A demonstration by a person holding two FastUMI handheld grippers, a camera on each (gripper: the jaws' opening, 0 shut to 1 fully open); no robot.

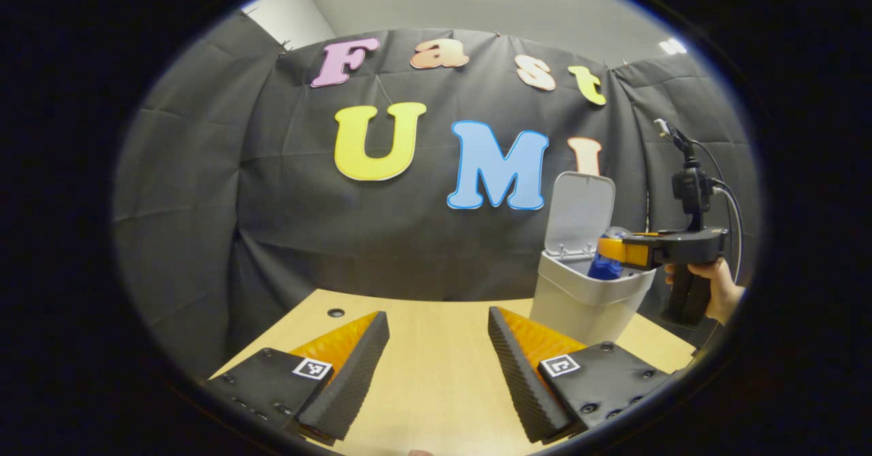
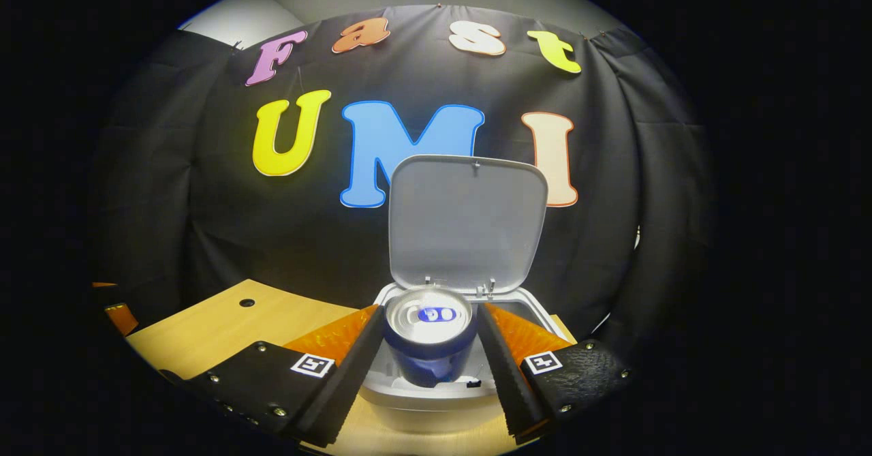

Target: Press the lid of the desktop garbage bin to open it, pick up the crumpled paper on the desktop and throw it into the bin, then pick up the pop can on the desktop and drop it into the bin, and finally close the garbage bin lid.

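The grey desktop bin stands on the wooden table with its lid tipped up and back. My right gripper is shut on a blue pop can, upright, held over the bin's mouth. In the left gripper view the bin sits at the right, lid raised, and the right gripper reaches over it from the right with the can at the rim. My left gripper hovers open above the table with nothing between its fingers. The crumpled paper is hidden from me.
The light wooden table has a small round hole near its far left. A hand holds the right gripper's handle beside the bin. Black cloth wall close behind the table.
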